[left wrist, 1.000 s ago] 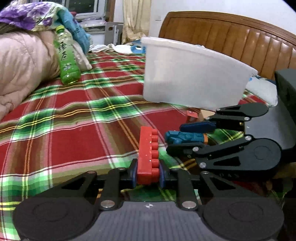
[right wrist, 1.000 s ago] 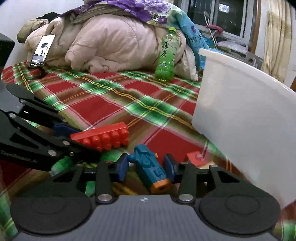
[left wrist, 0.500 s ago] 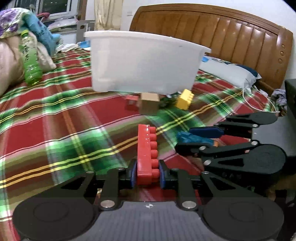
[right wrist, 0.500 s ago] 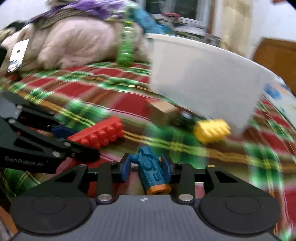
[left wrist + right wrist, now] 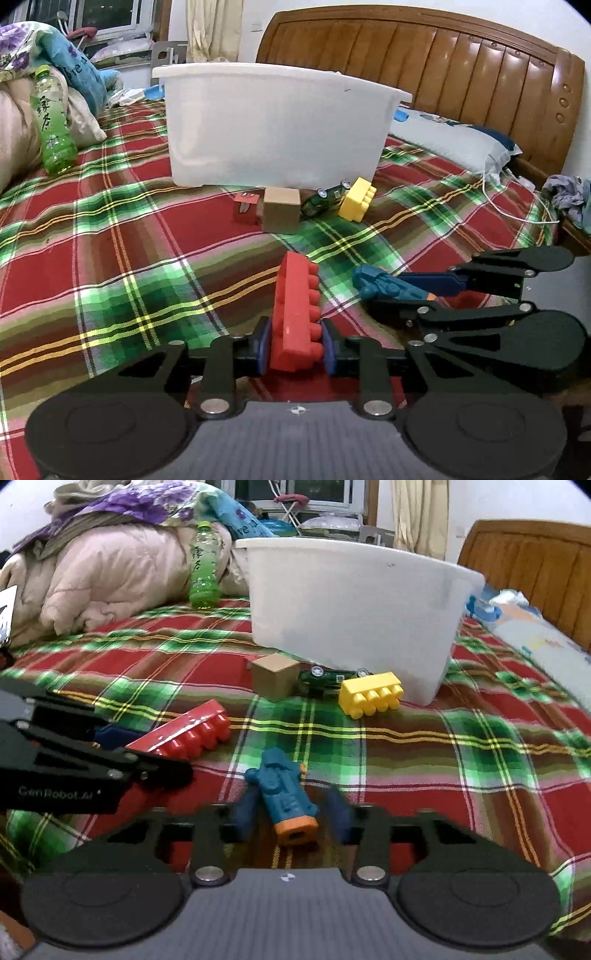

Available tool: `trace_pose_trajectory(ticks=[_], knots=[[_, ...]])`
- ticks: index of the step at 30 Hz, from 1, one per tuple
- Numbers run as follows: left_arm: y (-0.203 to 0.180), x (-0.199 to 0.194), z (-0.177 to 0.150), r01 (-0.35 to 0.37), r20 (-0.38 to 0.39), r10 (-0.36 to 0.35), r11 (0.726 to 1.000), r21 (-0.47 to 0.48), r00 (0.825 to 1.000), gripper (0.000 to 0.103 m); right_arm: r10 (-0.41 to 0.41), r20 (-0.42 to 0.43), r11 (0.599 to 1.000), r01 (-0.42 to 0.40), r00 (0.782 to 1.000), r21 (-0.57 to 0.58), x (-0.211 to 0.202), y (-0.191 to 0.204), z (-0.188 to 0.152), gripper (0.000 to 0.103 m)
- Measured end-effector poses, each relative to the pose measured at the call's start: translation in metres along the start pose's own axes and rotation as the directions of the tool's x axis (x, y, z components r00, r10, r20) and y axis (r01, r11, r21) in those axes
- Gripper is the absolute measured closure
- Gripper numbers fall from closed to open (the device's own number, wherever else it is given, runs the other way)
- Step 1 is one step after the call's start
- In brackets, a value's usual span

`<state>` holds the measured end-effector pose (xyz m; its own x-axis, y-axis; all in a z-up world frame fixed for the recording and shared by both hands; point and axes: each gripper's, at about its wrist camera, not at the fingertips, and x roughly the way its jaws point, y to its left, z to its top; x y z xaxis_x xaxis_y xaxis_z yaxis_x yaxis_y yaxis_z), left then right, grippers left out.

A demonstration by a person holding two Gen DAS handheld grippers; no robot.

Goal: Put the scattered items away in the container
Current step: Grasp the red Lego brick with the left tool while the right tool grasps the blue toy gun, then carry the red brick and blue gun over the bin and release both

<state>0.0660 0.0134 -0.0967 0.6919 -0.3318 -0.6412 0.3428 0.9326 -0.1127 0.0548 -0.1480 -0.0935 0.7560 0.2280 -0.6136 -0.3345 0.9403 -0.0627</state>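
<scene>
A long red brick [image 5: 295, 314] [image 5: 184, 734] lies forward between the blue pads of my left gripper [image 5: 295, 347]. The pads still touch its sides while the jaws are opening. A blue toy with an orange end [image 5: 284, 794] [image 5: 384, 286] lies on the plaid bedspread between the fingers of my right gripper [image 5: 291, 812]. Those jaws are closing and blurred, and a small gap shows beside the toy. The white plastic container [image 5: 277, 129] [image 5: 351, 609] stands ahead of both grippers. At its foot lie a yellow brick [image 5: 357, 199], a cardboard cube [image 5: 280, 210], a green toy car [image 5: 325, 195] and a small red block [image 5: 245, 210].
A green drink bottle [image 5: 53, 122] leans on piled quilts [image 5: 103, 572] to the left. The wooden headboard [image 5: 443, 74] and a pillow [image 5: 454, 144] are behind and right of the container. A white cable [image 5: 517, 218] trails over the bedspread at the right.
Both views swung right, bringing the container from the side to straight ahead and the yellow brick and cube into sight. The right pads now stand off the blue toy. The red brick has tilted slightly.
</scene>
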Motion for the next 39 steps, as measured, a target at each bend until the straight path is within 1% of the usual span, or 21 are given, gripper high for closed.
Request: trace_pose_trajectory(ticks=[1,2,3,7,13,17,19,21,23,25,26,27,28,29,32,34,39], knots=[[-0.001,0.000,0.001,0.000,0.002,0.000,1.000,-0.002,1.000,0.072,-0.005,0.006,1.000,0.005,1.000,-0.005,-0.001,0.000,0.000,0.068],[-0.003,0.000,0.002,0.005,0.005,-0.004,1.000,-0.008,1.000,0.073,-0.006,0.011,1.000,0.007,1.000,-0.006,-0.002,0.000,0.001,0.074],[-0.004,-0.001,0.004,0.010,0.010,-0.010,1.000,-0.013,1.000,0.073,-0.009,0.015,1.000,0.009,1.000,-0.001,-0.003,-0.002,0.002,0.074],[-0.006,-0.006,0.014,0.015,0.038,-0.015,1.000,-0.011,0.999,0.076,-0.034,0.045,0.999,0.033,0.998,0.017,-0.009,-0.011,0.009,0.074],[-0.007,-0.016,0.041,0.017,0.097,-0.015,1.000,-0.017,0.995,0.076,-0.051,0.097,0.998,0.048,0.994,0.032,-0.019,-0.024,0.030,0.074],[-0.006,-0.022,0.058,0.004,0.127,-0.002,1.000,-0.013,0.992,0.076,-0.061,0.135,0.998,0.059,0.989,0.022,-0.025,-0.029,0.045,0.074],[-0.004,-0.022,0.060,0.012,0.109,-0.010,1.000,-0.015,0.994,0.075,-0.066,0.153,0.998,0.063,0.986,0.025,-0.030,-0.033,0.051,0.074],[-0.005,-0.019,0.054,0.004,0.075,-0.003,1.000,-0.009,0.997,0.071,-0.072,0.167,0.997,0.068,0.983,0.030,-0.034,-0.036,0.053,0.074],[-0.008,-0.014,0.042,0.003,0.036,-0.003,1.000,0.004,0.999,0.059,-0.078,0.169,0.997,0.073,0.983,0.034,-0.035,-0.038,0.051,0.074],[-0.013,-0.004,0.031,-0.008,-0.008,0.008,1.000,0.013,1.000,0.054,-0.077,0.158,0.996,0.071,0.984,0.045,-0.033,-0.040,0.046,0.074],[-0.016,0.002,0.025,-0.014,-0.036,0.015,1.000,0.019,0.999,0.054,-0.076,0.149,0.996,0.069,0.986,0.049,-0.031,-0.040,0.043,0.074],[-0.017,0.008,0.021,-0.023,-0.061,0.025,0.999,0.028,0.998,0.054,-0.074,0.140,0.996,0.068,0.987,0.053,-0.029,-0.040,0.041,0.074],[-0.020,0.014,0.017,-0.032,-0.081,0.036,0.998,0.048,0.996,0.059,-0.072,0.132,0.996,0.065,0.989,0.055,-0.028,-0.040,0.039,0.074],[-0.021,0.015,0.015,-0.039,-0.074,0.043,0.997,0.063,0.996,0.078,-0.071,0.125,0.996,0.064,0.990,0.055,-0.027,-0.039,0.037,0.074],[-0.018,0.009,0.022,-0.037,-0.024,0.038,0.998,0.055,0.999,0.078,-0.074,0.121,0.996,0.068,0.990,0.049,-0.028,-0.040,0.036,0.074],[-0.015,0.002,0.035,-0.046,0.010,0.045,0.997,0.064,0.999,0.078,-0.077,0.125,0.996,0.072,0.989,0.044,-0.029,-0.041,0.039,0.074],[-0.007,-0.015,0.074,-0.045,0.098,0.040,0.998,0.049,0.994,0.078,-0.089,0.180,0.996,0.084,0.980,0.032,-0.034,-0.046,0.061,0.074]])
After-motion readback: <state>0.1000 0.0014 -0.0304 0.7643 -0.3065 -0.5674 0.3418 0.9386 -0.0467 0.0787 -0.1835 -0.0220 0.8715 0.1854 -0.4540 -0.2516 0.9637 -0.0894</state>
